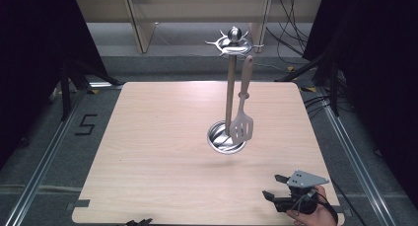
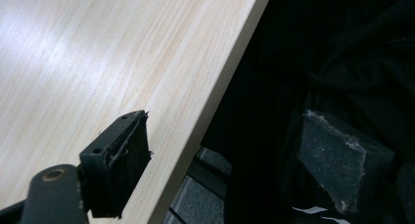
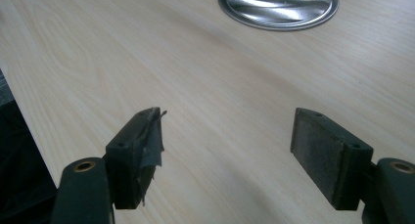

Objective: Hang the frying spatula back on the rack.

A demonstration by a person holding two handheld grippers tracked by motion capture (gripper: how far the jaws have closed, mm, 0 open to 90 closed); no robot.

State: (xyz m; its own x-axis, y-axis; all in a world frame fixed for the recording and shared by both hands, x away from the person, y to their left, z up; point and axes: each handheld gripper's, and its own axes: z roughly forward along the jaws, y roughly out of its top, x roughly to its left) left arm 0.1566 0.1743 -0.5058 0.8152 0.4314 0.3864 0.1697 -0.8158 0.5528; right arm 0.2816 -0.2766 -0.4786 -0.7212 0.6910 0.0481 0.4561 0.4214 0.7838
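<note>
A metal utensil stand (image 1: pixel 229 88) rises from a round shiny base (image 1: pixel 224 139) right of the table's middle, with a ring of hooks (image 1: pixel 235 43) on top. A grey slotted spatula (image 1: pixel 242 122) hangs from one hook, its blade beside the pole above the base. My right gripper (image 1: pixel 274 185) is held in a hand at the table's front right corner, open and empty. In the right gripper view the open jaws (image 3: pixel 227 145) hover over bare wood, with the base (image 3: pixel 278 6) ahead. My left gripper (image 2: pixel 235 155) is open and empty, straddling the table's front edge (image 2: pixel 215 101).
The light wooden table (image 1: pixel 162 137) stands on a grey floor with metal rails (image 1: pixel 44 157) on both sides. Black curtains flank it, and cables (image 1: pixel 291 38) lie on the floor behind. The left gripper's tips (image 1: pixel 138 222) poke in at the front edge.
</note>
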